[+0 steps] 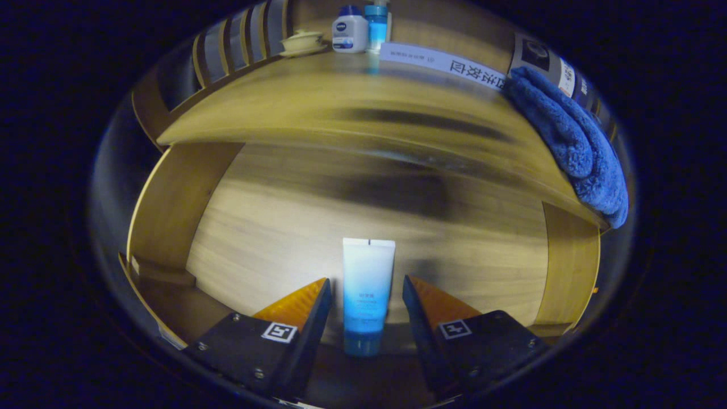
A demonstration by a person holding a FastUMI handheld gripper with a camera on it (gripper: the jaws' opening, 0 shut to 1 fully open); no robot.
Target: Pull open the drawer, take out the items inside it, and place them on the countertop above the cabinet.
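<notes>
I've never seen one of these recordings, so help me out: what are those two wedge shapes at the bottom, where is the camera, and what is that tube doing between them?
The camera rides on a handheld gripper and looks forward along its two fingers, the wedges you noticed. A person carries it; there is no robot arm. The fingers are spread apart, and a white-and-blue tube lies between them inside an open wooden drawer, not yet squeezed. Above is the countertop, holding a white bottle, a blue bottle, a small lidded bowl and a blue towel draped at its edge.
</notes>
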